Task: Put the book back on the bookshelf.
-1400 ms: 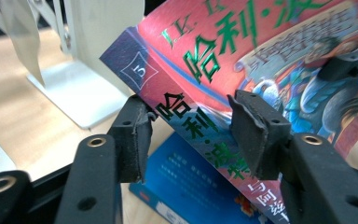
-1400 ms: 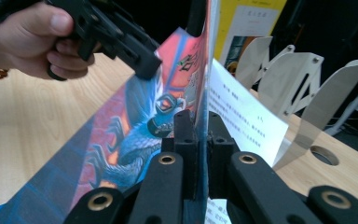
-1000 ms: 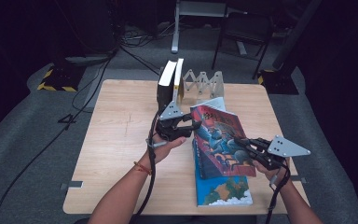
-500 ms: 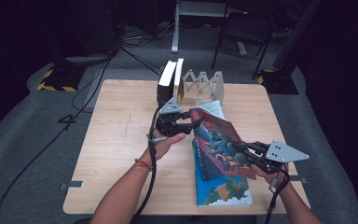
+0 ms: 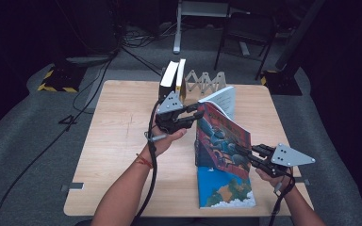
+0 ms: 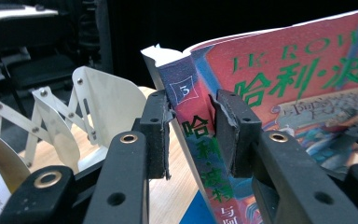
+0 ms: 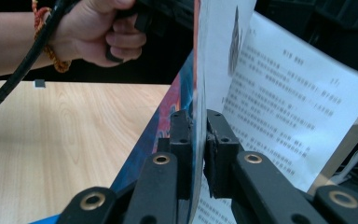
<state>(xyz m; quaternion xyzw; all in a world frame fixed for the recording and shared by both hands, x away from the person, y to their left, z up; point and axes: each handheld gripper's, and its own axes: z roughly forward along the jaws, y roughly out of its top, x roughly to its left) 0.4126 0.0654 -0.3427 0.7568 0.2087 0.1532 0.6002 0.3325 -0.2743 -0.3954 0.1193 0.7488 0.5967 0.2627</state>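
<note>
A paperback book (image 5: 224,141) with a red and blue picture cover stands tilted up on the table (image 5: 122,141), its white pages (image 5: 222,99) fanned out behind. My left gripper (image 5: 199,113) is shut on the top of its spine; in the left gripper view the spine (image 6: 191,121) sits between the two pads of the left gripper (image 6: 191,135). At the book's lower right edge my right gripper (image 5: 239,151) is shut on the front cover. The right gripper view shows the right gripper (image 7: 199,140) pinching the thin cover (image 7: 196,56), with a printed page (image 7: 279,107) beside it.
A second, blue book (image 5: 224,190) lies flat under the raised one near the table's front edge. At the back stands a folding book rack (image 5: 206,81) with two upright books (image 5: 173,81). A chair (image 5: 247,33) and cables are on the floor beyond.
The book has been tipped up more steeply, and its front cover has come away from the pages. Both grippers kept their hold and moved with it.
</note>
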